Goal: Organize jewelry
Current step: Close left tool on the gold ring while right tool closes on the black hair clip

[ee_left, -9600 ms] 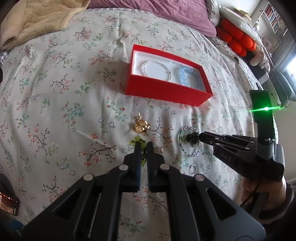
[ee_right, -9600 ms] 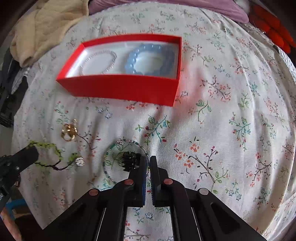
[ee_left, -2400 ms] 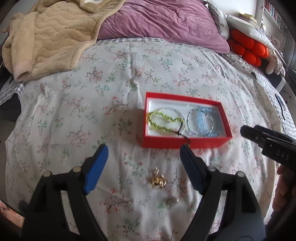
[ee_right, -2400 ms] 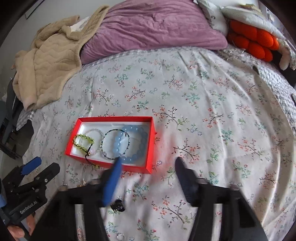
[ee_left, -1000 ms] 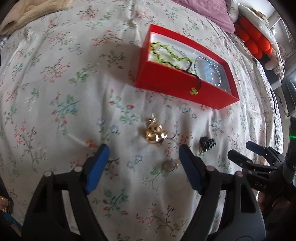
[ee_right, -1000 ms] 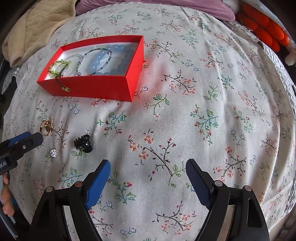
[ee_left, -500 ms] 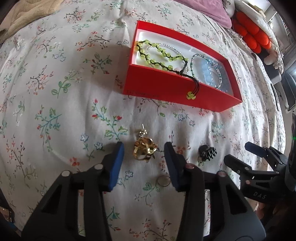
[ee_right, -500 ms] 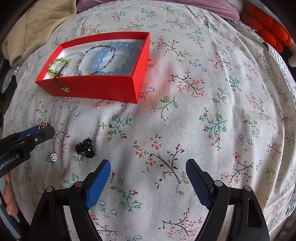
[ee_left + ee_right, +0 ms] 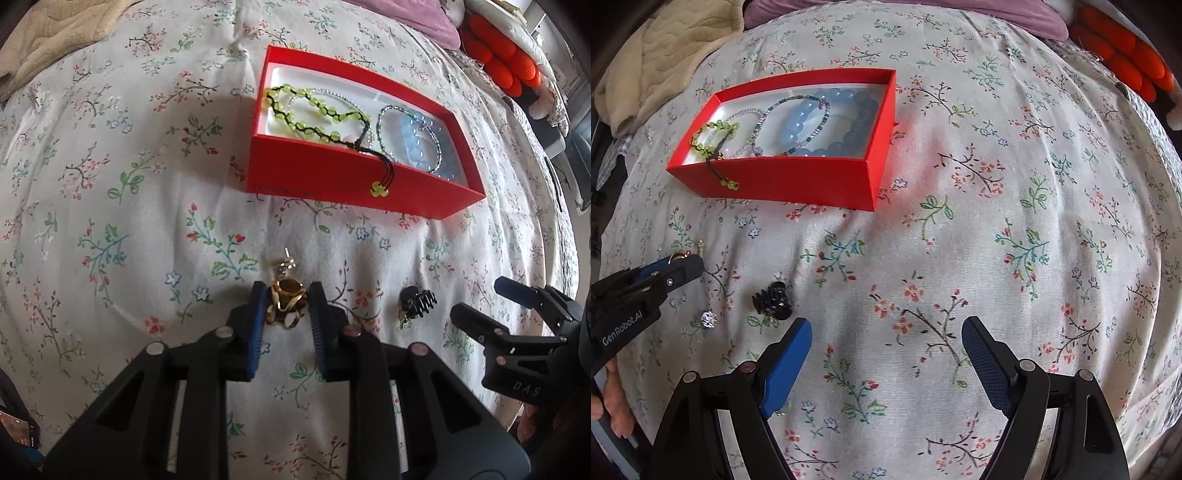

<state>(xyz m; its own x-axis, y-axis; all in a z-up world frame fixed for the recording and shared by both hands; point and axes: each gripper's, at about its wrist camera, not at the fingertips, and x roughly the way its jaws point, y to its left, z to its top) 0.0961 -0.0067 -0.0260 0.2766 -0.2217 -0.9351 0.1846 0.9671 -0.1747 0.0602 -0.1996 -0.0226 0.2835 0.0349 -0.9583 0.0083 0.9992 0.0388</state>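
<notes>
Pointing down at the floral bedspread (image 9: 110, 192), the left gripper (image 9: 286, 306) has a gold earring (image 9: 285, 301) between its blue pads; its jaws have just been closing, and the pads look to be touching the earring's sides, gripping it where it lies on the cloth. Beyond it sits a red box (image 9: 354, 184) with a green bead bracelet (image 9: 314, 118) whose cord hangs over the near wall, plus a thin beaded bracelet (image 9: 406, 136) over blue beads. A black hair claw (image 9: 415, 304) lies to the right, near the right gripper (image 9: 491, 306).

From the right wrist, the right gripper (image 9: 886, 354) hangs wide open above bare cloth, holding nothing. The claw (image 9: 774, 300) lies just past its left finger, with a small sparkly stud (image 9: 708, 319) further left. The left gripper (image 9: 679, 264) comes in from the left edge, the earring partly hidden at its tip. The box (image 9: 783, 181) stands further back.
</notes>
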